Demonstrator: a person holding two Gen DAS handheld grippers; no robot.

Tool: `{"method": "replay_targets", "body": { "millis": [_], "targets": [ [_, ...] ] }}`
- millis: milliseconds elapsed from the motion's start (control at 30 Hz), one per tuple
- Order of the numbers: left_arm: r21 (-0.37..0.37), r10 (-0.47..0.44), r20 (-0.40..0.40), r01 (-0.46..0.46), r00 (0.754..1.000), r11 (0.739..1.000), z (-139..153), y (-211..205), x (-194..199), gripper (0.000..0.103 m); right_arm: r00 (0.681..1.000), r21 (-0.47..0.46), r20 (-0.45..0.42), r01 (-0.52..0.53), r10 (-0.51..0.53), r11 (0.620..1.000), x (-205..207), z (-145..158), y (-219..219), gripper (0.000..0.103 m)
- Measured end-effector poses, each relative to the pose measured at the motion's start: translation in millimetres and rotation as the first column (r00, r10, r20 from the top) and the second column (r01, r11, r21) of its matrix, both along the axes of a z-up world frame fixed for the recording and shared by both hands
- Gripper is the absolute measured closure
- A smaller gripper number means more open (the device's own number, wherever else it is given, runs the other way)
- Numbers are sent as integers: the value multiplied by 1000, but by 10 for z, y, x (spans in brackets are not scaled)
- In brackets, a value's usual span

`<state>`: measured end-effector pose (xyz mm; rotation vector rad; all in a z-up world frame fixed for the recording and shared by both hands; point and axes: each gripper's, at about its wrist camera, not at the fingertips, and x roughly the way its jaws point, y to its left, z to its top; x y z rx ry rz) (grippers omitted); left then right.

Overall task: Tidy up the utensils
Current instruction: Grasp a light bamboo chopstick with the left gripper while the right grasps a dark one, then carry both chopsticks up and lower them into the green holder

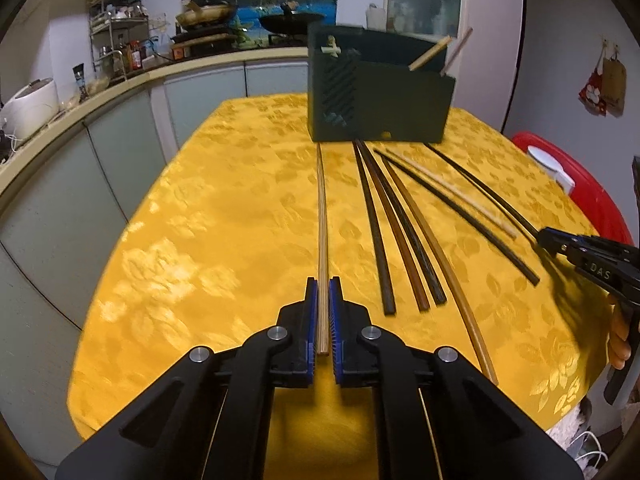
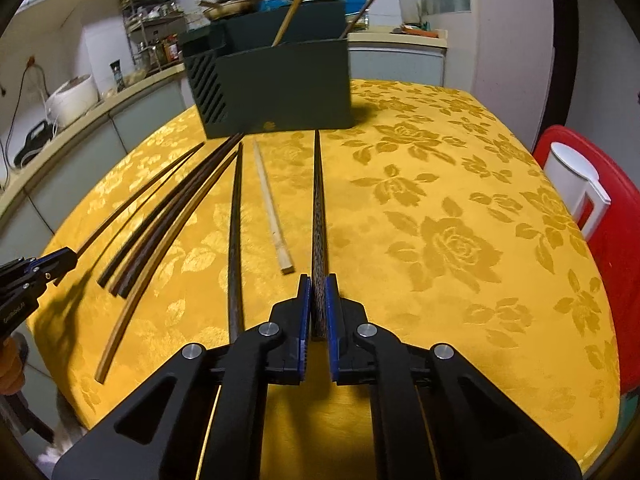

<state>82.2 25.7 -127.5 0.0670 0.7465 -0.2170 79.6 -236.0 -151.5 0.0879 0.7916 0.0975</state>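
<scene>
Ahead of both pairs of jaws, at the far side of the table (image 1: 224, 208) with its yellow flowered cloth, stands a dark green utensil box (image 1: 380, 92) with slatted sides; two chopsticks already lean out of its top; it sits squarely past the tips of both held sticks. Between the two grippers lie the loose chopsticks (image 1: 404, 232), fanned on the cloth: several dark ones close together, a long amber one curving nearest the left gripper's right side, and one short pale stick (image 2: 274, 208) just left of the right gripper's jaws; a dark stick (image 2: 236, 240) runs right up beside the right gripper's left finger. Off to the right of the table is a red chair (image 2: 616, 240) with a white jug (image 2: 572, 176) on it; behind, a kitchen counter (image 1: 100, 92) crowded with pans, bottles and a rice cooker.

The left gripper (image 1: 323, 284) has its blue pads clamped on a light bamboo chopstick (image 1: 321, 208); thin, pale, finely striped along its length, it runs straight out from between the jaws toward the box, its near end just behind the pads.

The right gripper (image 2: 318, 280) is likewise closed on a dark speckled chopstick (image 2: 318, 200); thick at the jaws and tapering to a fine point that reaches nearly to the foot of the box.
</scene>
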Motion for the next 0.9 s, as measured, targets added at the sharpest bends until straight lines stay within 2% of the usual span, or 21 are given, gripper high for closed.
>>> {"method": "replay_targets", "body": {
  "millis": [267, 600, 900],
  "targets": [
    [72, -54, 99, 47, 994, 996, 392, -34, 10, 97, 994, 2, 106, 14, -14, 1000, 12, 525, -191, 95],
    [85, -61, 263, 40, 963, 996, 1097, -113, 188, 97, 968, 8, 250, -1, -2, 1000, 150, 1198, -290, 95],
    [51, -70, 322, 56, 944, 997, 1564, -221, 529, 97, 949, 42, 315, -26, 11, 999, 391, 1574, -298, 95]
  ]
}}
